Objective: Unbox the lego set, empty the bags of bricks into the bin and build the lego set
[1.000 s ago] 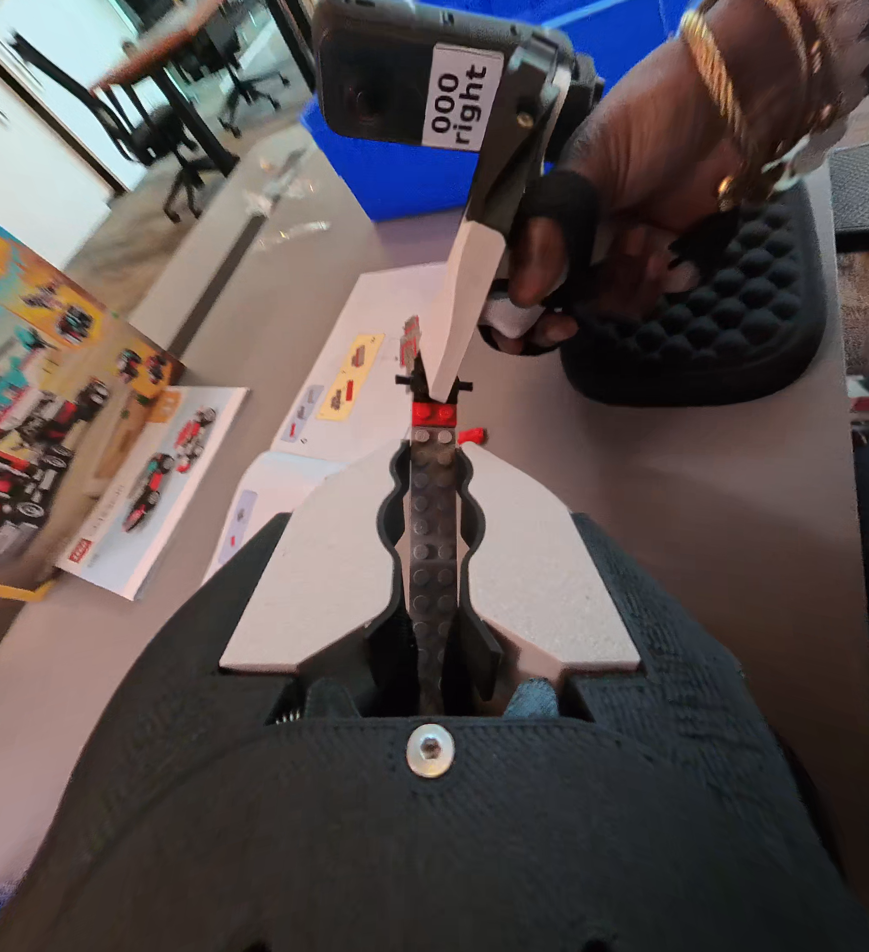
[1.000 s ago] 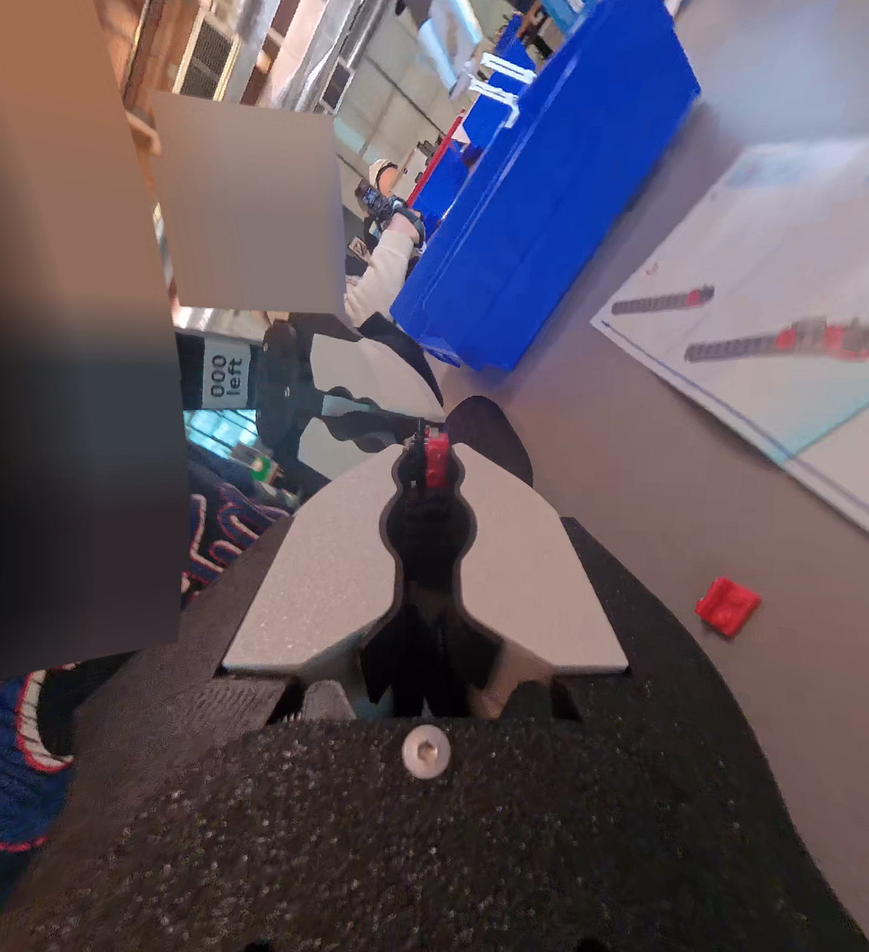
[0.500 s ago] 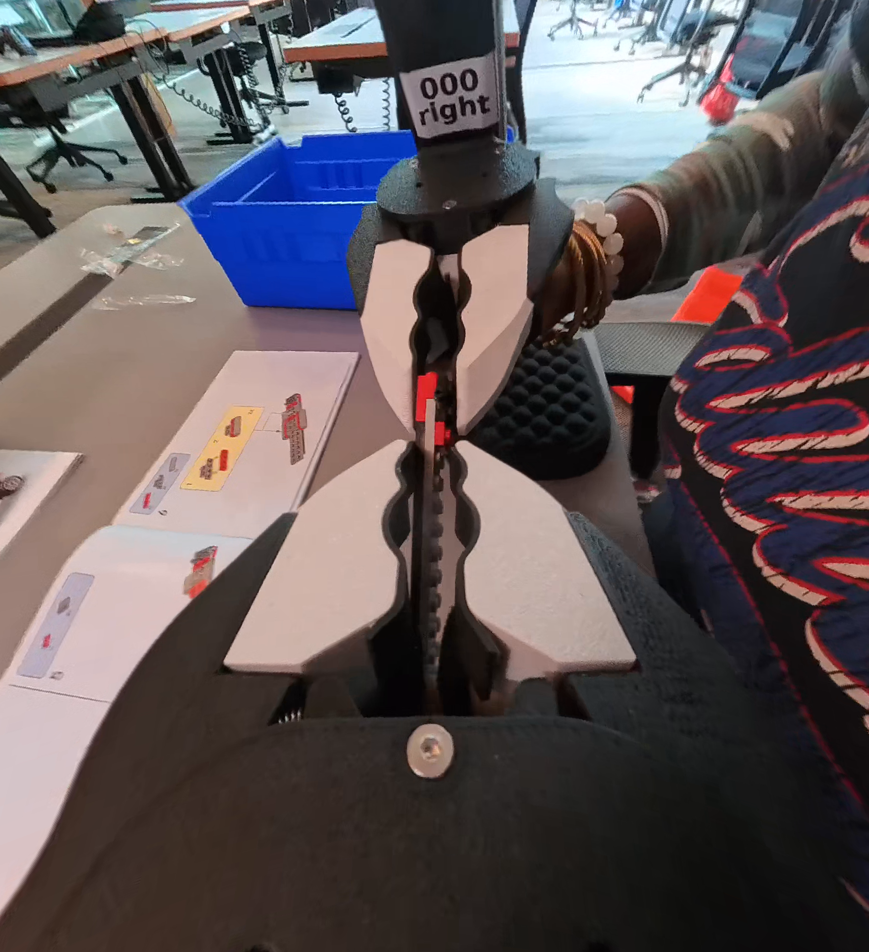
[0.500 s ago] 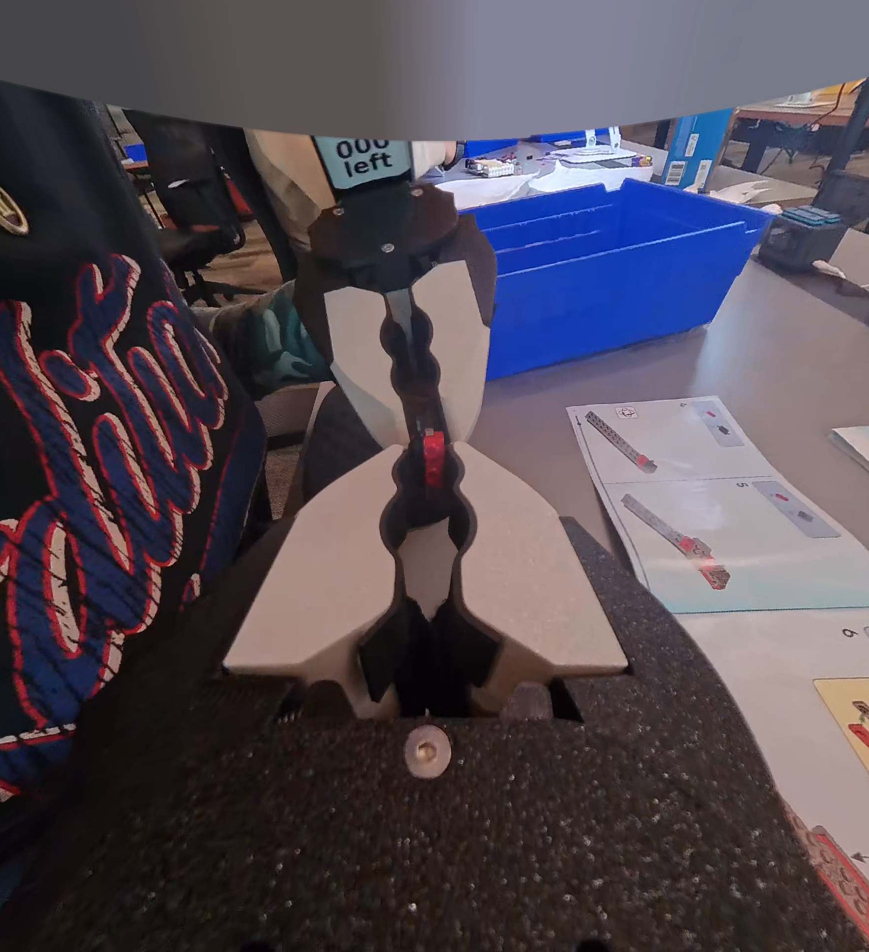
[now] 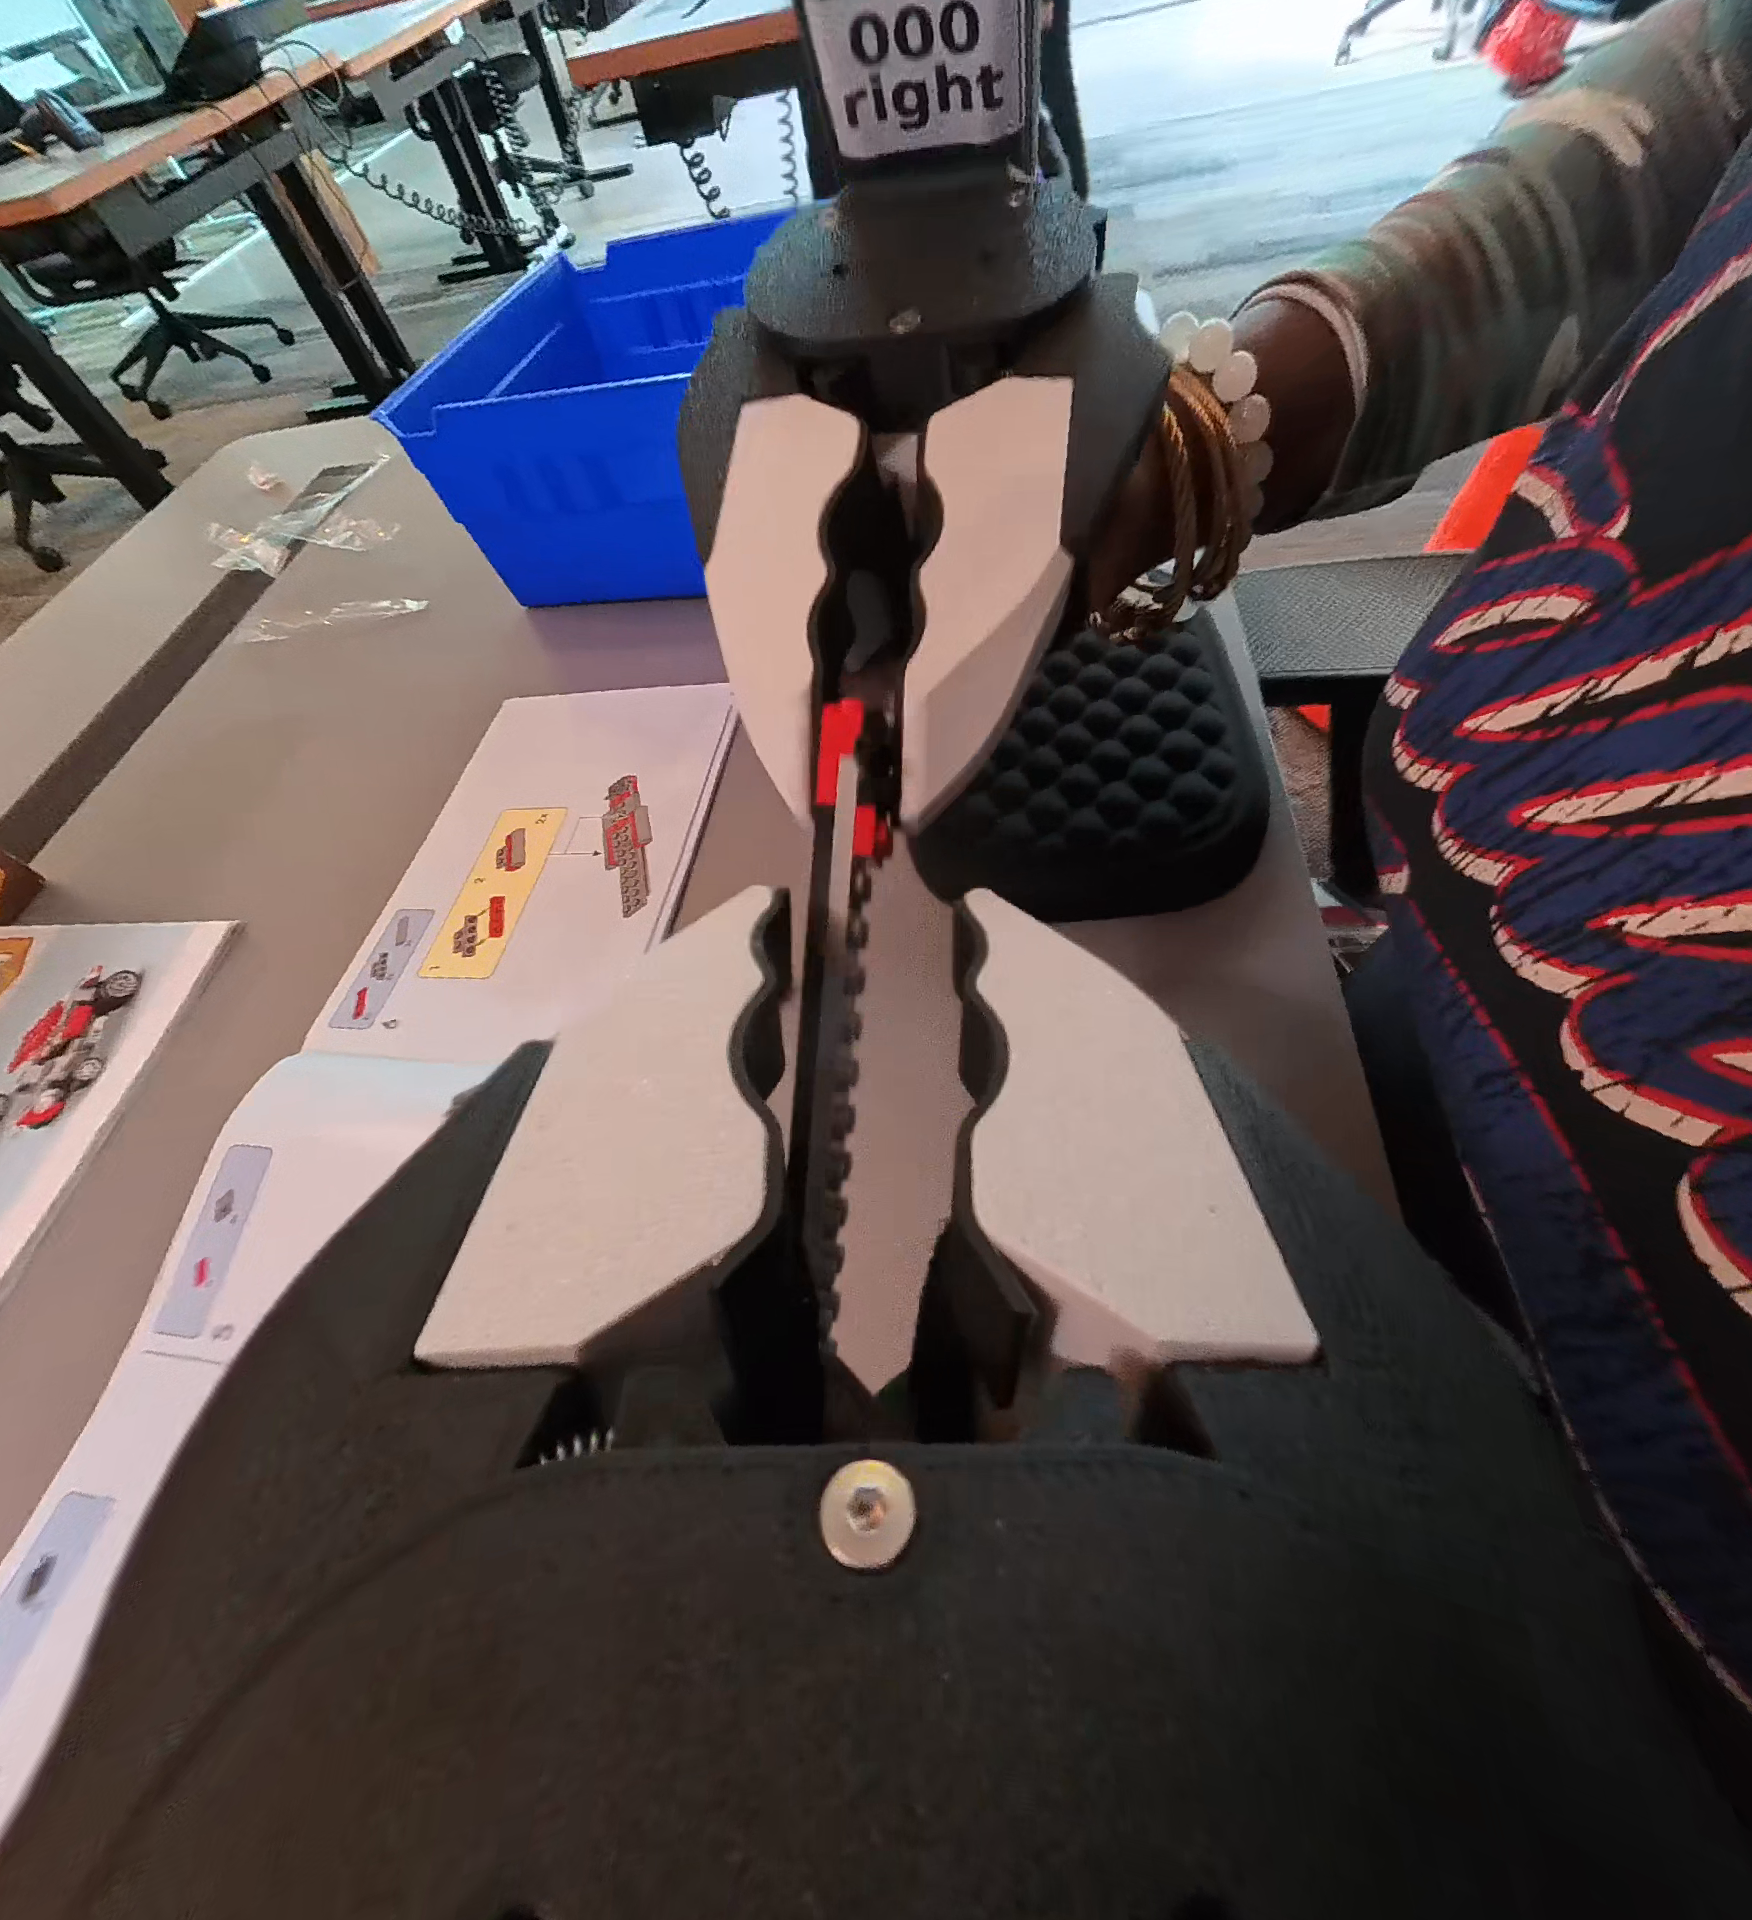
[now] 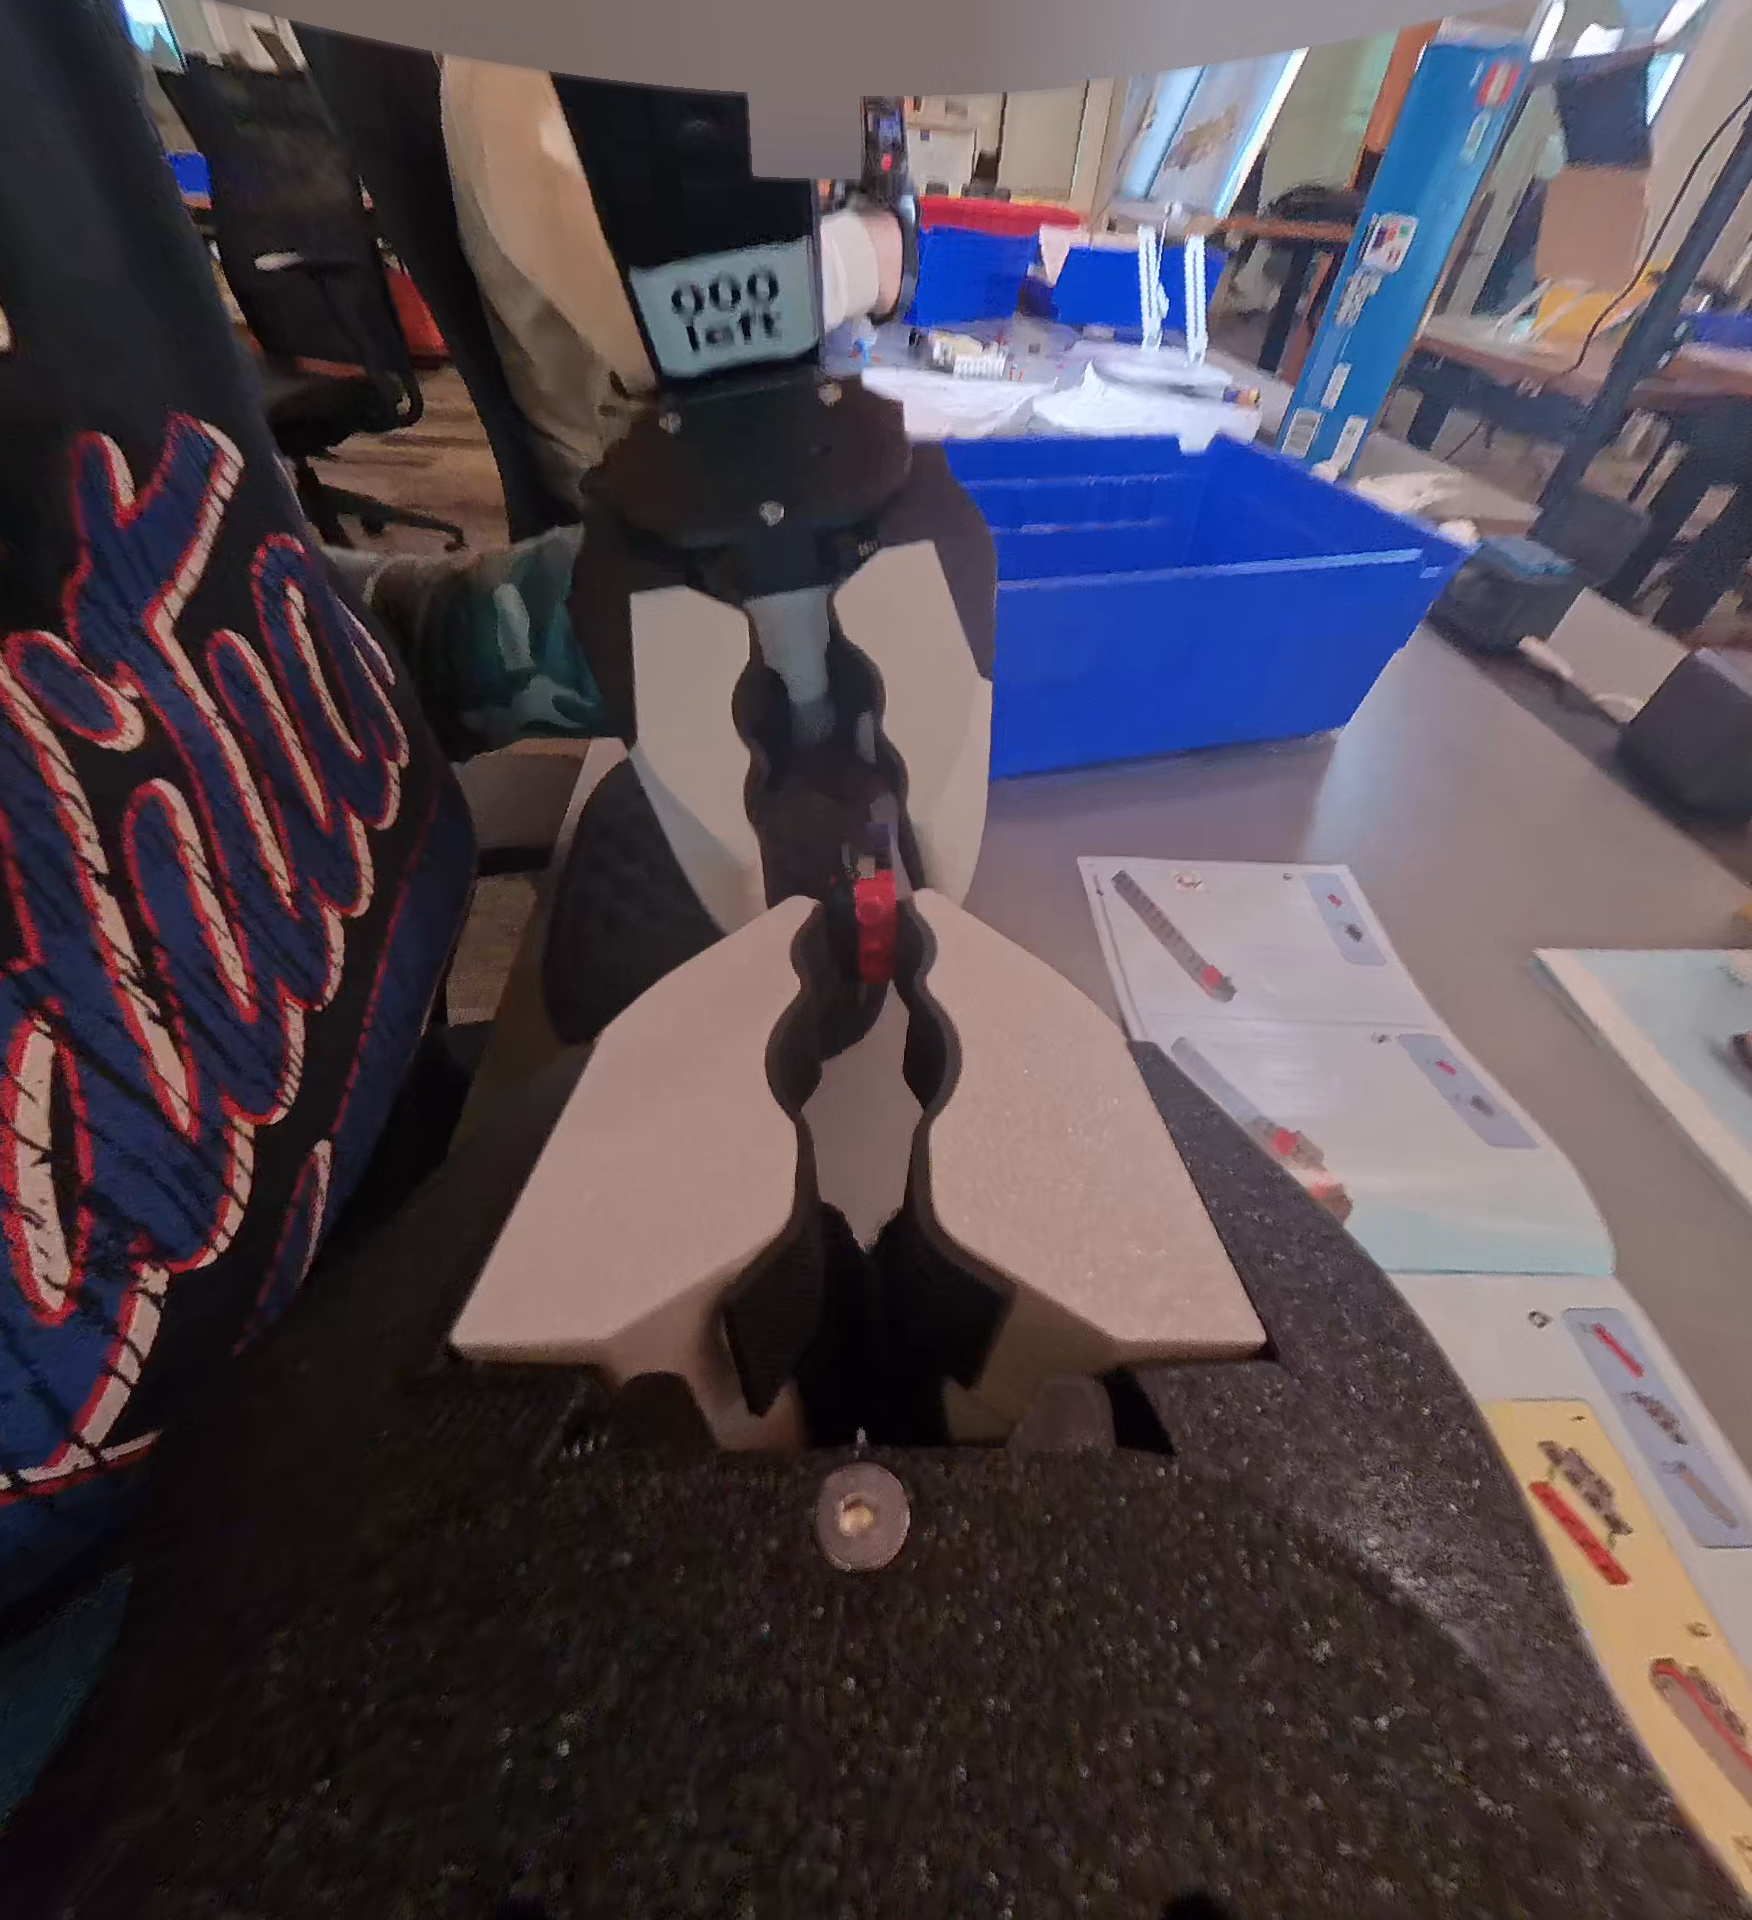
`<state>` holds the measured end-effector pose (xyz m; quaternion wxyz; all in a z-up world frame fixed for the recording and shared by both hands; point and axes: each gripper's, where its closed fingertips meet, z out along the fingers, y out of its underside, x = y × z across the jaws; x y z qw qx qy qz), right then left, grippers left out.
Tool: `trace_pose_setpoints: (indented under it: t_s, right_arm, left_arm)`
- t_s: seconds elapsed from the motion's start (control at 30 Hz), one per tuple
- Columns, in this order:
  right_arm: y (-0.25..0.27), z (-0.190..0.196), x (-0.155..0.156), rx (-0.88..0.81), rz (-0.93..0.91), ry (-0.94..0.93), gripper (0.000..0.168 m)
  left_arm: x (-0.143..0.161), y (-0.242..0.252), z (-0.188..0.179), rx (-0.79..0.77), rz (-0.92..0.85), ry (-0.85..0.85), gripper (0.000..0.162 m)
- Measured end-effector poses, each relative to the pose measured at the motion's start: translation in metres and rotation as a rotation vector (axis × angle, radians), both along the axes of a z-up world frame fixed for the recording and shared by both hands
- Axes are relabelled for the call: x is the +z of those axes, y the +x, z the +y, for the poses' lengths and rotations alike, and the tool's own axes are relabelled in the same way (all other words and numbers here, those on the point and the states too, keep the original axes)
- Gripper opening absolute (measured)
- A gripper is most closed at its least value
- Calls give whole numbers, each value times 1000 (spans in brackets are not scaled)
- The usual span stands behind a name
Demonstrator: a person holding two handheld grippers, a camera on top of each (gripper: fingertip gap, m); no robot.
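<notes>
Left wrist view: my left gripper has its fingers parted around a long dark studded plate, which stands on edge between them; whether they press it I cannot tell. My right gripper faces it head-on, jaws closed on a small red brick at the plate's far tip. One blue bin stands on the grey counter beyond that gripper. Left of the bin lie clear empty bags. Nearer me, the open instruction booklet lies flat, with a second booklet left of it. A black dimpled pad sits below the bin's right end.

Right wrist view: my right gripper pinches the red brick at its tips. The left gripper points straight at it. Here the bin shows three compartments, and the instruction booklet lies in front of it. The bags and pad are out of sight.
</notes>
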<state>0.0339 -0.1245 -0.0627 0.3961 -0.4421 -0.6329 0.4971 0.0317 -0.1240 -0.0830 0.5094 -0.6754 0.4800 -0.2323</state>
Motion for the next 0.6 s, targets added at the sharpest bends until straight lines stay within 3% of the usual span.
trace_pose_setpoints:
  t_s: [0.13, 0.23, 0.33, 0.43, 0.5, 0.6]
  right_arm:
    - [3, 10, 9, -66, 72, -36, 12]
    - [4, 21, 13, -131, 141, -210, 12]
    - [4, 28, 10, -166, 183, -406, 12]
    - [2, 27, 7, -161, 186, -506, 13]
    - [1, 25, 6, -166, 185, -508, 13]
    - [-2, 25, 10, -190, 193, -465, 12]
  left_arm:
    - [6, -11, 16, 154, 80, 272, 43]
    - [15, -14, 23, 276, 96, 457, 42]
    - [12, -19, 33, 359, 277, 611, 36]
    - [9, -20, 40, 370, 382, 641, 29]
    - [10, -21, 42, 362, 419, 660, 20]
    - [11, -23, 43, 357, 446, 674, 19]
